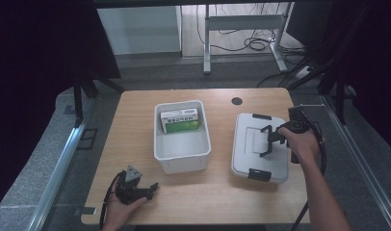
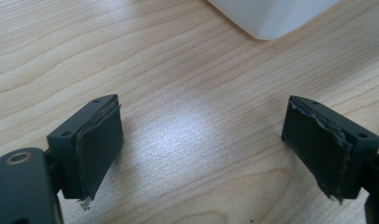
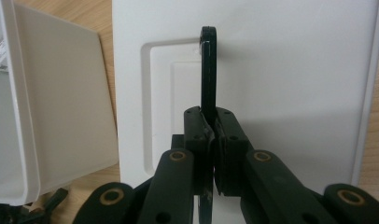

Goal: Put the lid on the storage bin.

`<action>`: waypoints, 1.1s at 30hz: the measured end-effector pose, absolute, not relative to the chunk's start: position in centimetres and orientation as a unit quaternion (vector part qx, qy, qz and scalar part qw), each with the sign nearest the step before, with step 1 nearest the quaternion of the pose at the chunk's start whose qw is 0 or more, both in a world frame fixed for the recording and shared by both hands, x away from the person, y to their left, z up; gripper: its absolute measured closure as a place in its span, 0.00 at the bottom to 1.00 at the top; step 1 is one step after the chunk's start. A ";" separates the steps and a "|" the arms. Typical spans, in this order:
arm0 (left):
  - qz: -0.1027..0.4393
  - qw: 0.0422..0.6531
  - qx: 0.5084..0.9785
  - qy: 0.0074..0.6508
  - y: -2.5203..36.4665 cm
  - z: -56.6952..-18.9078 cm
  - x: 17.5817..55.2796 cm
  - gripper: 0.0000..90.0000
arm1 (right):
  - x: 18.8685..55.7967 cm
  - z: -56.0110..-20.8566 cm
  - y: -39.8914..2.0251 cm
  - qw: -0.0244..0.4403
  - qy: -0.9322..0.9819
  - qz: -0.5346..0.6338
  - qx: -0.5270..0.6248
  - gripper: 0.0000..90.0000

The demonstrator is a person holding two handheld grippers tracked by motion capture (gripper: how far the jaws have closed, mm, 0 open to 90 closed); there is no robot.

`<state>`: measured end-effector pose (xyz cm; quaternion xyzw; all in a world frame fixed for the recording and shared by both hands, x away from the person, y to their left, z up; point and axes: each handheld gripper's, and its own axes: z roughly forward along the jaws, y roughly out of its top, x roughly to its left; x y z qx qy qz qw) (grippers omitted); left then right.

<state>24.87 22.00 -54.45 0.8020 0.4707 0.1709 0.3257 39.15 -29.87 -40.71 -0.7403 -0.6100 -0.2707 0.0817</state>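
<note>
Your right gripper [image 3: 211, 128] is clamped on the lid's handle [image 3: 208, 70], handle raised; lid [image 1: 260, 147] sits on the table [image 1: 217, 192] right of the bin [image 1: 181, 144]. Left gripper [image 2: 201, 149] rests wide open, empty, near the bin's corner.

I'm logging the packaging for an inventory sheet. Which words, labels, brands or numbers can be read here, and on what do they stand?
Green and white box in the open white bin: print on its top face, too small and blurred to read.
White lid, handle, table: no text.
Right gripper, left gripper: no markings.
</note>
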 end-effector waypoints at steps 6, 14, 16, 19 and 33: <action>0.171 0.326 0.802 0.471 22.0 -54.5 24.9 0.14 | 39.1 -40.3 -29.8 0.081 -0.614 -0.274 -0.736 0.95; 0.171 0.326 0.801 0.472 22.0 -54.5 24.9 0.14 | 39.0 -39.5 -29.6 0.079 -0.620 -0.279 -0.729 0.95; 0.171 0.326 0.801 0.472 22.0 -54.5 24.9 0.14 | 38.9 -39.2 -29.5 0.077 -0.622 -0.280 -0.727 0.95; 0.171 0.326 0.801 0.472 22.0 -54.5 24.9 0.14 | 38.9 -38.8 -29.3 0.075 -0.625 -0.283 -0.724 0.95; 0.171 0.327 0.800 0.473 22.0 -54.5 24.9 0.14 | 38.6 -36.8 -28.9 0.073 -0.635 -0.295 -0.710 0.95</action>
